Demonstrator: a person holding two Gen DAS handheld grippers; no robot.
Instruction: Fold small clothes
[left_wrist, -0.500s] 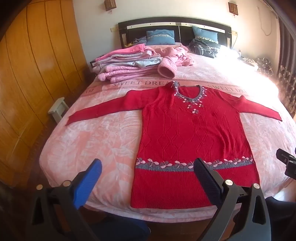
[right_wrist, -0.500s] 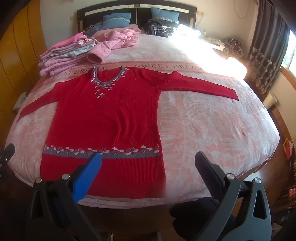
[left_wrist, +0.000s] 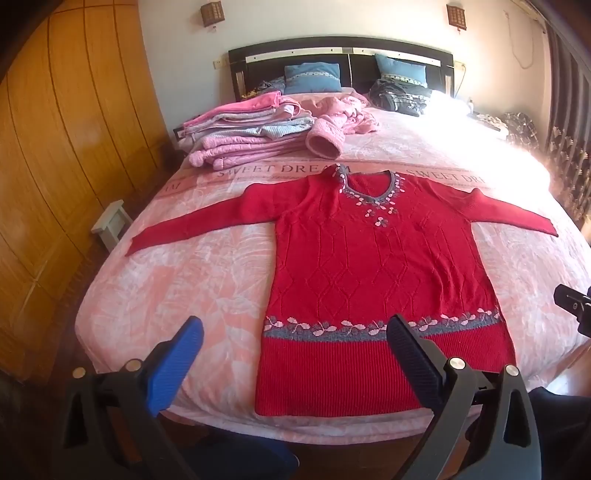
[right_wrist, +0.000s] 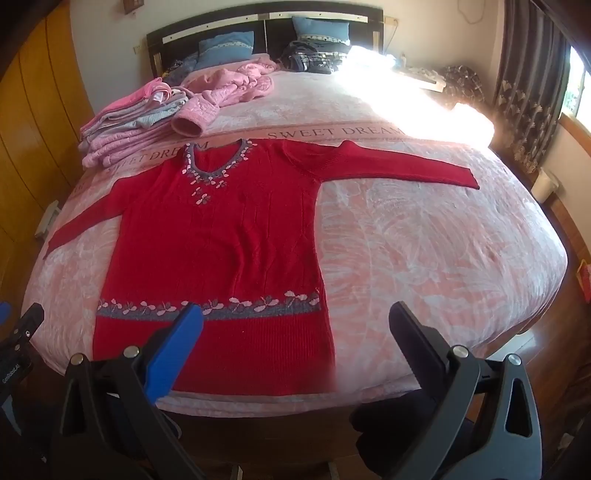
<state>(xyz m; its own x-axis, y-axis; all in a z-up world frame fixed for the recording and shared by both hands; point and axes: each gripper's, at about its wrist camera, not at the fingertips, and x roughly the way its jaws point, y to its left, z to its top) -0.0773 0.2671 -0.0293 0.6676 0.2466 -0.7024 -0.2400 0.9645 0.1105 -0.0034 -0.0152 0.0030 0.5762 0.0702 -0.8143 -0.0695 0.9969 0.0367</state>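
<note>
A red knitted sweater (left_wrist: 373, 280) (right_wrist: 221, 240) lies flat, front up, on the pink bed, both sleeves spread out sideways and its hem at the near edge. A grey band with pink flowers crosses it above the hem. My left gripper (left_wrist: 295, 332) is open, held off the bed's near edge, over the hem's left part. My right gripper (right_wrist: 295, 317) is open too, above the hem's right corner. Neither touches the cloth. Each gripper's edge shows at the side of the other's view.
The bed (left_wrist: 184, 288) (right_wrist: 424, 258) carries a stack of folded pink and grey clothes (left_wrist: 251, 136) (right_wrist: 136, 125) at the back left, a crumpled pink garment (left_wrist: 343, 118), blue pillows (left_wrist: 312, 77) and dark clothes by the headboard. A wooden wardrobe (left_wrist: 66, 177) stands left, a small white stool (left_wrist: 112, 223) beside it, curtains (right_wrist: 528, 85) right.
Both grippers have drifted slightly; the sweater sits a little differently in each view. The sweater itself has not moved and both stay open.
</note>
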